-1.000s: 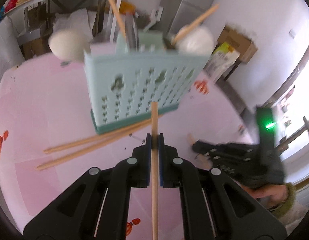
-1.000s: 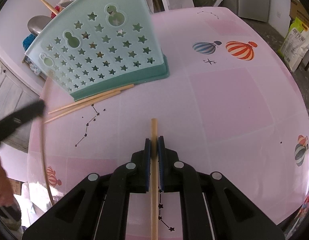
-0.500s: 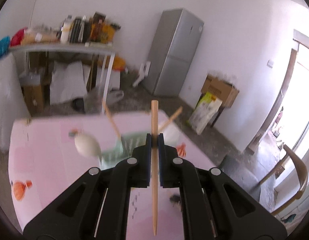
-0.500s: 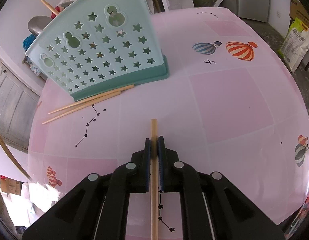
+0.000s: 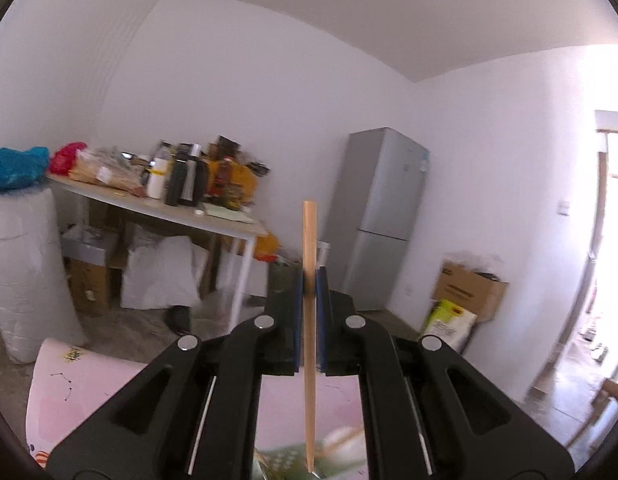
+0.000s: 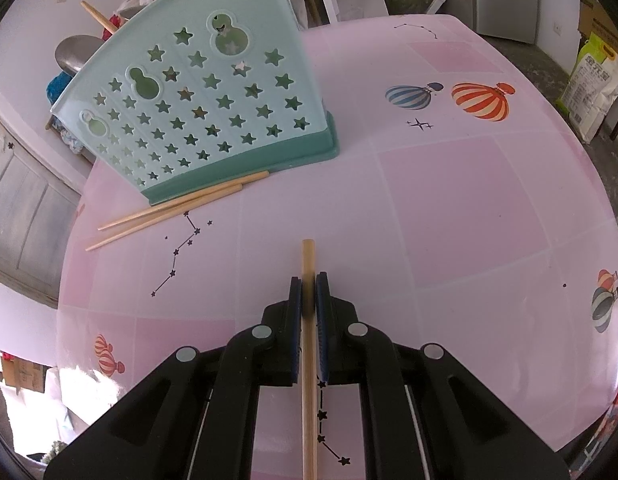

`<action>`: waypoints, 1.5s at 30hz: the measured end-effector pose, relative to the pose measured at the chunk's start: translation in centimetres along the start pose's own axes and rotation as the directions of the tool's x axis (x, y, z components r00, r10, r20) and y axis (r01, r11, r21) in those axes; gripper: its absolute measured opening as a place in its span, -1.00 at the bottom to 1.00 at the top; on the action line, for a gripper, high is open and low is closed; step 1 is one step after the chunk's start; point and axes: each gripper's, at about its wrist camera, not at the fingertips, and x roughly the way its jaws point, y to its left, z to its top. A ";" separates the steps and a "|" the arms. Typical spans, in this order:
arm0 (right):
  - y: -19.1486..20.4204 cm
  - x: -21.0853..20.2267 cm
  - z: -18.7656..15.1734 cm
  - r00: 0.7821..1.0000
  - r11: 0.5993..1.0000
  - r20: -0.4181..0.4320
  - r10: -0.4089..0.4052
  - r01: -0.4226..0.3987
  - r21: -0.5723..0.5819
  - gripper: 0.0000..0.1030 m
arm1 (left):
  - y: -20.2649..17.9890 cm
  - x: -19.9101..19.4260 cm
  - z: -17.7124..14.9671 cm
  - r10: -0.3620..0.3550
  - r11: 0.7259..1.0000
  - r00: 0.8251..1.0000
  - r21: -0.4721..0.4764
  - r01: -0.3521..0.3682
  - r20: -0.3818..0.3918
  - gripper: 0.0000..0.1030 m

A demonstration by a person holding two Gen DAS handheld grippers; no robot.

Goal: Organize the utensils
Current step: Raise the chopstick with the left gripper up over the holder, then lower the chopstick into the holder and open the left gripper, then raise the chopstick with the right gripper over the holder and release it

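1. The left gripper (image 5: 308, 280) pinches a chopstick (image 5: 309, 344); the right gripper (image 6: 308, 292) clamps another chopstick (image 6: 308, 360).
2. Bare pink table (image 6: 449, 208) spreads rightward.
3. The teal utensil holder (image 6: 197, 108) holds wooden handles; two loose chopsticks (image 6: 177, 210) lie against its base.

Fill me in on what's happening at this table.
Someone is sorting chopsticks into a green holder on a pink table. The left gripper is shut on one chopstick, held up facing the room. The right gripper is shut on another above the table. Two more chopsticks lie against the holder's base.
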 end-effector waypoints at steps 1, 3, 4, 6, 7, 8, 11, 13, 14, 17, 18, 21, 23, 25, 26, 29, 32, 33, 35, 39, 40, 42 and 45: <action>0.0 0.1 0.1 1.000 1.000 0.000 0.001 -0.001 0.000 -0.85 | -0.1 0.7 -0.5 0.020 1.000 1.000 0.003 -0.020 -0.001 -0.91; -0.1 0.1 0.1 1.000 1.000 0.001 0.002 -0.002 0.000 -0.85 | -0.2 1.9 -1.5 0.053 0.999 0.999 0.014 -0.053 -0.007 -0.91; -0.1 0.1 0.1 1.000 1.000 0.001 0.002 -0.002 0.000 -0.85 | -0.3 2.6 -2.3 0.073 0.997 0.997 0.024 -0.072 -0.014 -0.91; -0.1 0.1 0.1 1.000 1.000 0.002 0.005 -0.005 0.002 -0.85 | -0.1 3.7 -3.5 0.098 0.995 0.995 0.033 -0.097 -0.033 -0.91; -0.1 0.1 0.0 1.000 1.000 0.003 0.006 -0.006 0.002 -0.85 | 0.0 4.2 -4.3 0.113 0.993 0.992 0.038 -0.111 -0.049 -0.91; -0.1 0.2 0.1 1.000 1.000 0.004 0.007 -0.007 0.003 -0.85 | 0.2 4.5 -5.0 0.121 0.992 0.991 0.035 -0.120 -0.058 -0.91; 0.0 0.2 -0.1 1.000 1.000 0.007 0.008 -0.008 0.003 -0.85 | 1.1 5.2 -6.7 0.119 0.993 0.987 -0.005 -0.120 -0.105 -0.91; 0.0 0.2 -0.1 1.000 1.000 0.008 0.010 -0.010 0.003 -0.85 | 1.8 5.3 -7.5 0.103 0.993 0.985 -0.035 -0.109 -0.135 -0.91; 0.0 0.2 -0.1 1.000 1.000 0.008 0.010 -0.010 0.004 -0.85 | 2.0 5.3 -7.9 0.093 0.994 0.984 -0.050 -0.102 -0.151 -0.91; 0.0 0.2 -0.2 1.000 1.000 0.009 0.010 -0.010 0.005 -0.85 | 2.9 4.8 -8.7 0.061 0.993 0.981 -0.088 -0.079 -0.185 -0.90; -0.1 0.1 -0.2 1.000 1.000 0.009 0.010 -0.010 0.005 -0.85 | 3.0 4.5 -8.9 0.056 0.993 0.980 -0.092 -0.075 -0.191 -0.89; -0.1 0.1 -0.1 1.000 1.000 0.008 0.009 -0.009 0.005 -0.85 | 3.5 3.6 -9.2 0.036 0.994 0.977 -0.096 -0.058 -0.210 -0.62; -0.1 0.1 -0.1 1.000 1.000 0.006 0.010 -0.010 0.006 -0.85 | 3.7 2.6 -9.3 0.030 0.994 0.977 -0.093 -0.050 -0.210 -0.52; -0.1 0.1 0.0 1.000 1.000 0.004 0.013 -0.013 0.009 -0.85 | 3.7 1.5 -9.3 0.027 0.996 0.978 -0.083 -0.046 -0.209 -0.46; -0.2 0.2 0.0 1.000 1.000 0.002 0.014 -0.014 0.011 -0.85 | 3.7 1.0 -9.3 0.025 0.996 0.977 -0.079 -0.042 -0.210 -0.42; -0.2 0.2 0.2 1.000 1.000 -0.004 0.014 -0.014 0.010 -0.85 | 3.5 -0.7 -9.3 0.009 0.998 0.974 -0.066 -0.025 -0.224 -0.31; 0.0 0.2 0.3 1.000 1.000 -0.008 0.009 -0.009 0.000 -0.85 | 3.2 -2.3 -9.7 0.001 0.999 0.970 -0.038 -0.011 -0.244 -0.24; 0.0 0.3 0.4 1.000 1.000 -0.010 0.006 -0.006 -0.005 -0.85 | 3.2 -2.7 -9.9 0.000 1.000 0.968 -0.029 -0.007 -0.250 -0.19; 0.0 0.2 0.4 1.000 1.000 -0.013 0.005 -0.005 -0.006 -0.86 | 3.2 -4.0 -10.7 -0.001 1.000 0.962 -0.014 -0.003 -0.273 -0.15; -0.2 0.1 0.6 1.000 1.000 -0.020 0.010 -0.010 0.004 -0.86 | 3.3 -5.2 -12.8 -0.001 1.000 0.940 0.010 0.004 -0.340 -0.09; -0.3 0.0 0.6 1.000 1.000 -0.019 0.012 -0.012 0.007 -0.86 | 3.3 -5.6 -13.7 0.006 1.000 0.932 0.025 0.003 -0.362 -0.09; -0.2 -0.9 0.7 1.000 1.000 0.003 0.016 -0.016 0.009 -0.86 | 3.7 -6.1 -15.4 0.024 0.999 0.916 0.046 -0.006 -0.400 -0.05; 0.0 -3.2 1.1 0.996 0.999 0.070 0.049 -0.049 0.007 -0.86 | 4.4 -6.6 -17.8 0.057 0.997 0.889 0.070 -0.028 -0.454 -0.04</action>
